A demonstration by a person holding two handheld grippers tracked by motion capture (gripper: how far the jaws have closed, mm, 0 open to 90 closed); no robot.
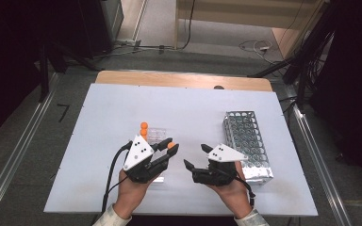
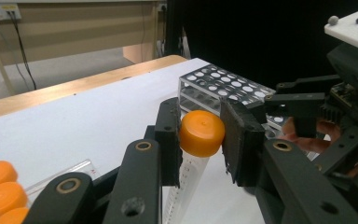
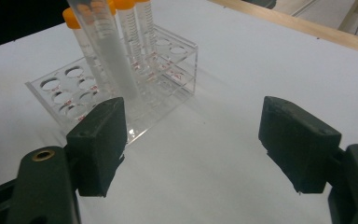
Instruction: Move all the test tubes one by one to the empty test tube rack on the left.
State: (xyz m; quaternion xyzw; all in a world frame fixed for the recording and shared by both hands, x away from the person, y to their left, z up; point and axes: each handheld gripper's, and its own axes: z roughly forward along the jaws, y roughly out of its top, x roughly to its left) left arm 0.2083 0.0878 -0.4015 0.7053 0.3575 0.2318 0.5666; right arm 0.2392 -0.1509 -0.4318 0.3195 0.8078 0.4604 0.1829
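Left gripper (image 2: pixel 200 135) is clamping an orange-capped tube (image 2: pixel 201 133) near the clear rack (image 3: pixel 121 88); right gripper (image 3: pixel 191 144) is gaping wide, empty. Keeping the tube upright should ease insertion into the metal rack (image 1: pixel 247 141).

Lab-style recording room. White worktop (image 1: pixel 122 108) carries a clear tube rack (image 3: pixel 121 88) with orange-capped graduated tubes (image 3: pixel 121 28) and a perforated metal rack (image 1: pixel 250 141). Black curtains on both sides, grey carpet, metal floor rails (image 1: pixel 9 160), loose cables (image 1: pixel 259 47) and a wall socket strip (image 2: pixel 0 10) behind.
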